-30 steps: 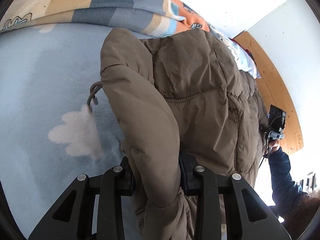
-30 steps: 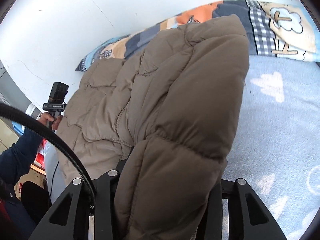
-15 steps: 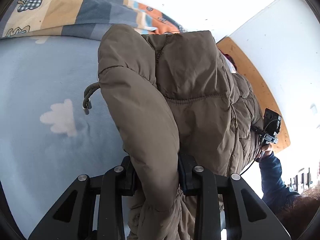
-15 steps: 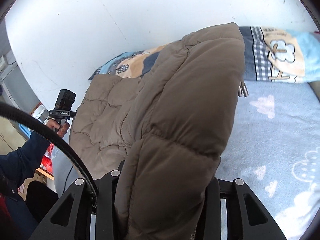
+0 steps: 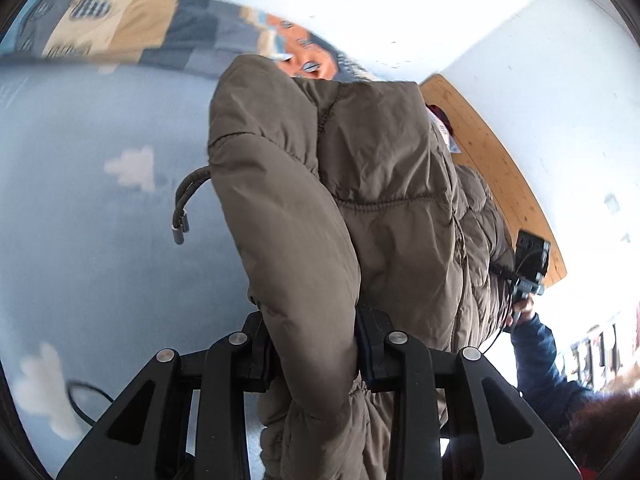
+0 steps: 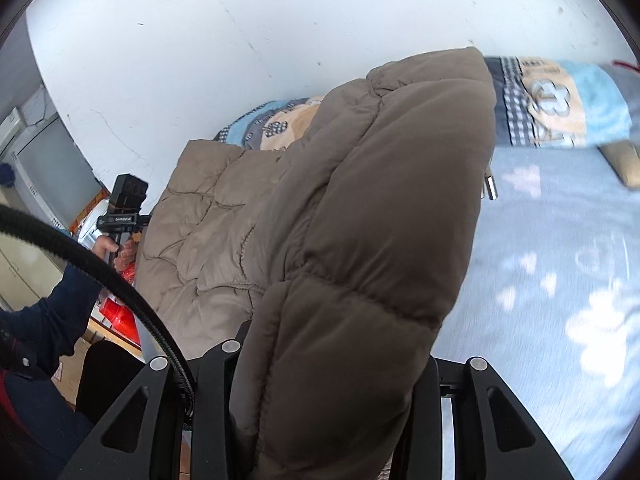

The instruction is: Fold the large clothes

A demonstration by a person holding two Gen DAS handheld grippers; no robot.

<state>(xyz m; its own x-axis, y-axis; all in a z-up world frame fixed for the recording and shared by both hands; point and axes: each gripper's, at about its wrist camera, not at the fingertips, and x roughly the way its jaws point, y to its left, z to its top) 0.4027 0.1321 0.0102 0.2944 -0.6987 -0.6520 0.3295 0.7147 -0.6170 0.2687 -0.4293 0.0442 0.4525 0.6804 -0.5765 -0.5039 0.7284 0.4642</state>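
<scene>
Gripping: left tool (image 5: 316,344) clamps a thick padded fold of the brown puffer jacket (image 5: 384,208) between its black pads; right tool (image 6: 332,364) is closed the same way on another bulging fold of the jacket (image 6: 360,216).
Jacket position: held up above the bed, stretched between the two tools, its quilted body sagging between them.
Drawcord: a dark cord with metal tips (image 5: 182,216) hangs free from the jacket's edge in the left view; the metal tips (image 6: 489,186) also peek out beside the fold in the right view.
Bed: light blue blanket with white cloud shapes (image 5: 80,208), blurred in both views.
Bedding at the wall: a rolled patchwork quilt in blue, tan and orange (image 5: 132,28) lies along the white wall, partly behind the jacket.
Hands: each view shows the other hand, in a dark blue sleeve (image 6: 60,312), around a tool handle (image 6: 120,240).
Hidden: the fingertips of both tools are buried in fabric; the jacket's lower part is cut off by the frame edge.
Containers: a red object (image 6: 120,312) near the floor, mostly covered, contents not discernible.
</scene>
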